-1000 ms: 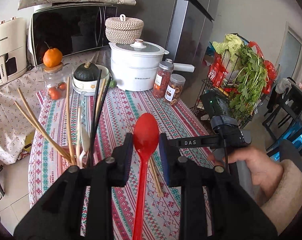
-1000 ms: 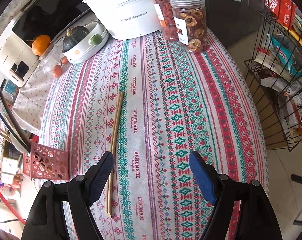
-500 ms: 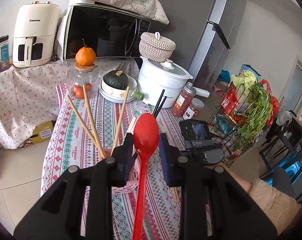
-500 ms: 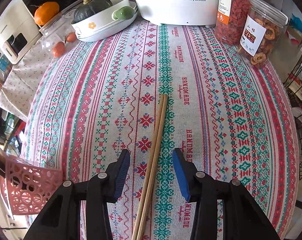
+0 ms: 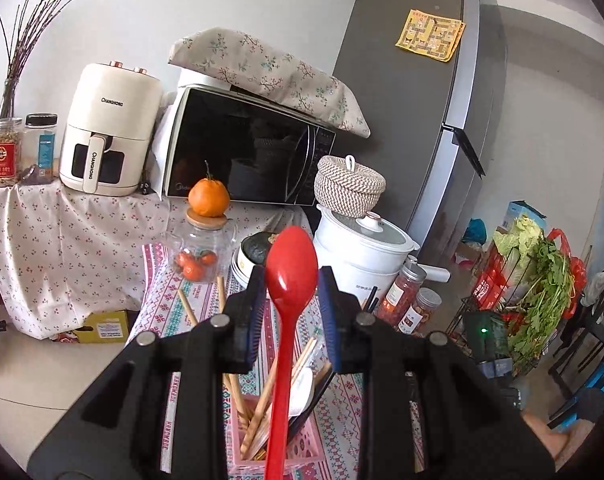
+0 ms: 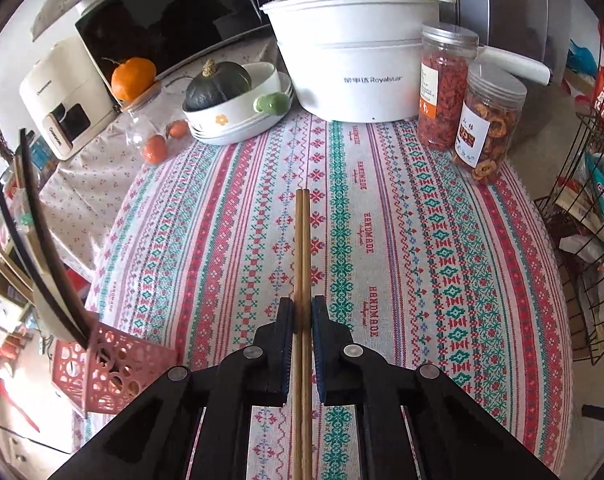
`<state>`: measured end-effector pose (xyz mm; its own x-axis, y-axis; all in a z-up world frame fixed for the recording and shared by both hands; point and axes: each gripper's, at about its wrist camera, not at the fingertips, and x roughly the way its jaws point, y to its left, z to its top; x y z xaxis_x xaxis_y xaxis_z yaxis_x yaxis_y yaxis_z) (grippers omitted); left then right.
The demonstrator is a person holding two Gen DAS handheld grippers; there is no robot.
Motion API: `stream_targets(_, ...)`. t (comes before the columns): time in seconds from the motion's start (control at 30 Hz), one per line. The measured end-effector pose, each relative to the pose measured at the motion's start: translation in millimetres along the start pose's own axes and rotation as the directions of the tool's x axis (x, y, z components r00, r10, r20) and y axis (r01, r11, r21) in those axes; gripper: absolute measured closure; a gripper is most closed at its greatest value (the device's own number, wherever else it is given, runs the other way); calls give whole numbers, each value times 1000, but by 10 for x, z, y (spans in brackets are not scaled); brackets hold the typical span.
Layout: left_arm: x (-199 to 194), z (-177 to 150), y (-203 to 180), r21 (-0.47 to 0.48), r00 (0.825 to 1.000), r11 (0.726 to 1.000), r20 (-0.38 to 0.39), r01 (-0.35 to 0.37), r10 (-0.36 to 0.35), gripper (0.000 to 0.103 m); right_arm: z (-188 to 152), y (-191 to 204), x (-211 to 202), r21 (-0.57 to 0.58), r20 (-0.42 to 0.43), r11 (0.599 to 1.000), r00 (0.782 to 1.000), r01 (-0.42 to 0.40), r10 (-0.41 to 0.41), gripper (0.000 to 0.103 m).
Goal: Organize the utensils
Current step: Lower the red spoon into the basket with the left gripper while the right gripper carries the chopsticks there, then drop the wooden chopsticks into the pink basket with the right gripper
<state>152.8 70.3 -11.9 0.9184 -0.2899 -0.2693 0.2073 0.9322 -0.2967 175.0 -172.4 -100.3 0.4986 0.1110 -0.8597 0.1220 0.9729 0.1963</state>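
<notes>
**Spoon over the basket, chopsticks going into the pinch**

I'm holding the left claw (image 5: 291, 312) above the pink basket (image 5: 278, 446), and the red spoon (image 5: 289, 304) is standing bowl-up between its blue pads. The pads are spread wider than the bowl and I can't see them touching it, so I can't tell how the spoon is being held; its handle is running down out of view. It's looking like light, stiff, glossy plastic, so I'm expecting it to slip or pivot easily. I'd take it on the narrow neck just under the bowl, not on the rounded bowl itself.

Below it the basket is already carrying wooden chopsticks, dark ones and a pale spoon, all leaning outward, so the opening is looking crowded.

On the other side, I'm bringing the right claw (image 6: 302, 322) in around the pair of wooden chopsticks (image 6: 303, 248) lying side by side near the middle of the tabletop (image 6: 422, 240), pointing toward the far edge and the white pot (image 6: 354, 52). The pads are nearly pressed together, pinching the pair. These are thin, rigid and very light, and two round sticks are liable to roll over one another. I'm gripping closer to their near ends than to the tips, so I'm expecting the long free end to droop or scissor. The basket is sitting at the tabletop's left edge in this view.
</notes>
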Motion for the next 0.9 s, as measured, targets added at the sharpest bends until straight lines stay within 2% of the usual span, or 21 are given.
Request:
stream_targets(0.3, 268, -162, -51, 37, 990, 994, 99, -101, 97, 75, -52, 130, -682, -13, 196, 997, 978, -70, 71, 94)
stream_targets(0.47, 272, -250, -44, 53, 992, 993, 82, -105, 100, 75, -71, 179, -875, -1, 281, 995, 955, -98, 94, 94)
stream_targets(0.57, 248, -283, -18, 48, 995, 995, 56, -90, 87, 72, -99, 255, -1005, -8, 348, 993, 930, -121, 116, 94)
stream_targets(0.67, 226, -297, 11, 47, 996, 995, -22, -86, 87, 68, -131, 365, -1151, -23, 418, 988, 897, -150, 146, 94)
stream_targets(0.73, 152, -292, 37, 42, 994, 996, -79, -78, 81, 57, -141, 450, -1245, -33, 469, 986, 869, -164, 160, 94)
stream_targets(0.77, 103, -284, 50, 32, 990, 997, -116, -73, 77, 45, -136, 509, -1299, -42, 499, 986, 852, -162, 161, 94)
stream_targets(0.8, 32, -261, 78, 15, 988, 997, -137, -71, 72, 38, -130, 570, -1340, -50, 529, 986, 833, -161, 163, 94)
stream_targets(0.83, -28, -239, 107, 4, 984, 997, -165, -74, 73, 34, -121, 635, -1363, -58, 551, 985, 817, -165, 169, 94)
stream_targets(0.9, -103, -188, 168, -6, 969, 997, -238, -74, 70, 21, -115, 781, -1394, -70, 597, 985, 784, -161, 170, 94)
